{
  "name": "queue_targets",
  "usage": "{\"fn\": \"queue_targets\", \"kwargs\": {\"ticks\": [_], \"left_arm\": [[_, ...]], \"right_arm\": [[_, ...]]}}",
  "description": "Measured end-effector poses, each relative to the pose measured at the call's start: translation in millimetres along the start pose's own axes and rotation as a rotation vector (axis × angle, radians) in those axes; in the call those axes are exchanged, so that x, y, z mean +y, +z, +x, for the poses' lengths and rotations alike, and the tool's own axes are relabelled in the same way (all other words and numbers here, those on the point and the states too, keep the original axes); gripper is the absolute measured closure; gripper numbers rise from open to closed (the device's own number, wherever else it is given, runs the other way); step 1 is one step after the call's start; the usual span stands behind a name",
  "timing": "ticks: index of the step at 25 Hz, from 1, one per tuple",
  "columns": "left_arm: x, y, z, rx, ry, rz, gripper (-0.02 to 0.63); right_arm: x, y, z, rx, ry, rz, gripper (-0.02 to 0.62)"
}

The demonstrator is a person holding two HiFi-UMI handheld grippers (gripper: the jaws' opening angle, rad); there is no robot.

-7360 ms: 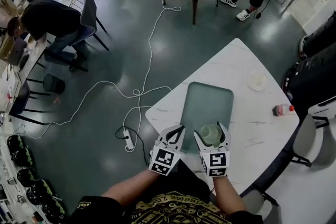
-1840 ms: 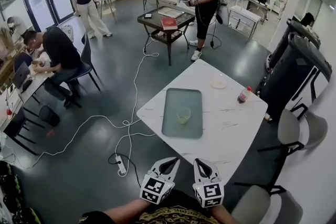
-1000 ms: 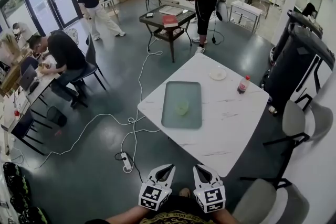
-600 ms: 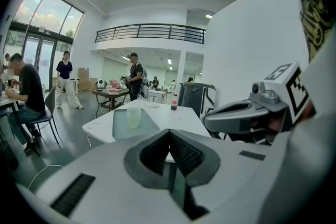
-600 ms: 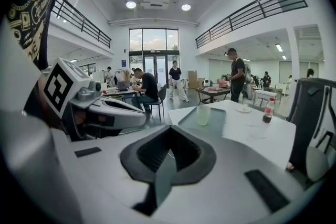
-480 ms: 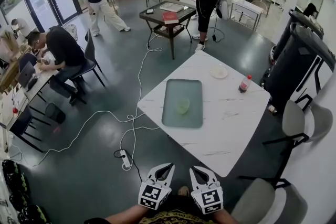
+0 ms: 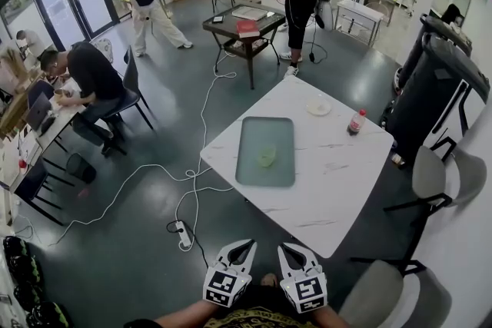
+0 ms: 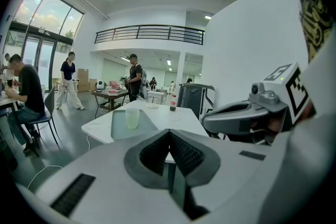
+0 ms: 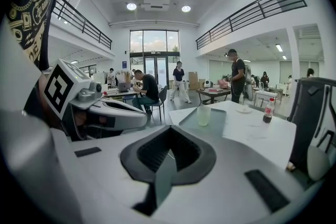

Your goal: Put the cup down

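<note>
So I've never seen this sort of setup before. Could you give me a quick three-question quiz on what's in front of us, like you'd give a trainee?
1. True or false: the cup stands on the green tray.
2. What do the right gripper's fingers hold? A) the cup B) the tray's rim C) nothing, they are shut and empty
3. Fill the gap: at the far end of the white table, right of the pale dish, stands a red-capped ____.

Key: 1 true. 2 C. 3 bottle.
</note>
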State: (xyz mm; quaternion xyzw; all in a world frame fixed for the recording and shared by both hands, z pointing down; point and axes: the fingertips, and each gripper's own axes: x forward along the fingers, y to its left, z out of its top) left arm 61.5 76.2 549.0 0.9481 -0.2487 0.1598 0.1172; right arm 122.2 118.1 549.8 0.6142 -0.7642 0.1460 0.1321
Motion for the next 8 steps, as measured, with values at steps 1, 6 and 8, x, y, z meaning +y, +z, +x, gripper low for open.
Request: {"fn": "queue_targets", "kwargs": {"ticks": [1, 6, 8], "left_arm": [[-1.1, -0.9, -0.2, 0.000, -0.001, 0.000, 0.609], [-6.2, -1.7, -0.1, 0.000, -0.003, -0.002, 0.609], [-8.3, -1.9, -0.1, 0.000, -0.004, -0.002, 0.609]], "right_arm": [[0.4, -1.1, -0.8, -0.002, 0.000, 0.000, 0.592], [0.1, -4.0, -4.8, -0.002, 0.002, -0.001, 0.592], [0.5, -4.9, -6.5, 0.000, 0.005, 0.004, 0.592]]}}
